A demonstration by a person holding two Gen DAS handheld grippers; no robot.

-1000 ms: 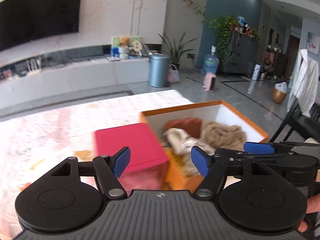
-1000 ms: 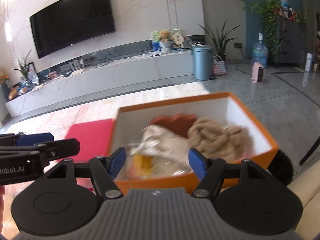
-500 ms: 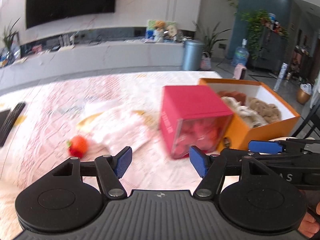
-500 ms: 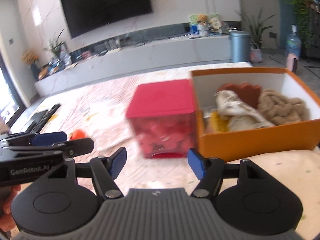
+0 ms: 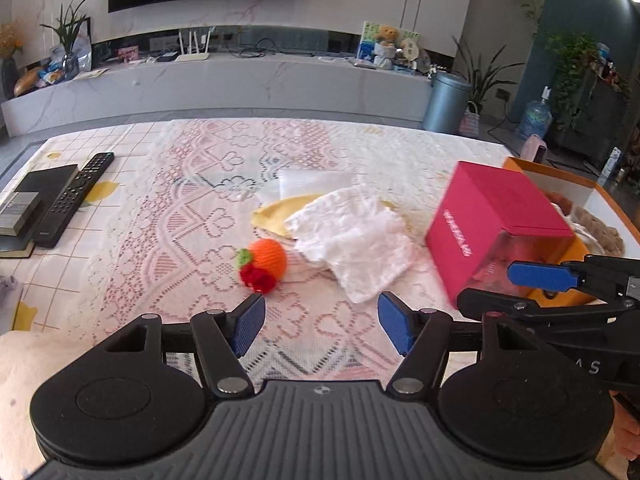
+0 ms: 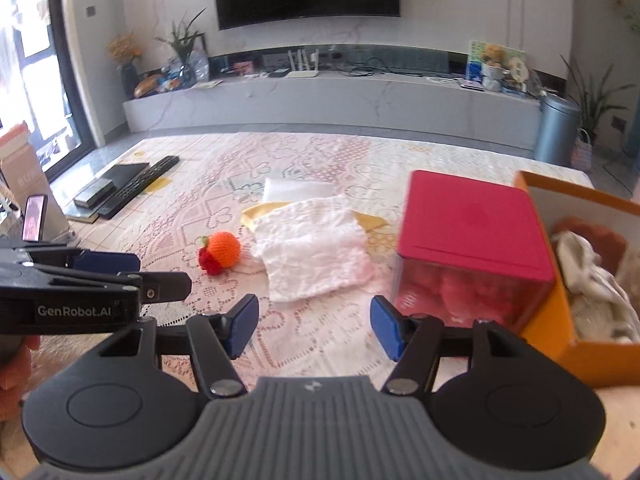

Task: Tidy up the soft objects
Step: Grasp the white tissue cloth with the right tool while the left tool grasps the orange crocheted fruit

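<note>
A crocheted orange ball (image 5: 264, 262) with a red and green tuft lies on the lace tablecloth; it also shows in the right wrist view (image 6: 222, 251). A white cloth (image 5: 352, 240) lies over a yellow cloth (image 5: 278, 214) beside it, also in the right wrist view (image 6: 310, 246). An orange box (image 6: 560, 320) at the right holds soft items. My left gripper (image 5: 320, 326) is open and empty, short of the ball. My right gripper (image 6: 312, 326) is open and empty, short of the white cloth.
A red-lidded clear box (image 5: 496, 224) stands against the orange box (image 5: 584, 296). A remote (image 5: 72, 196) and dark books (image 5: 24, 208) lie at the table's left. A folded white pad (image 5: 314, 182) lies behind the cloths. A TV console stands beyond.
Both grippers have swung left, away from the orange box, and pulled back. The ball and the cloths have come into view. Both stay open and empty.
</note>
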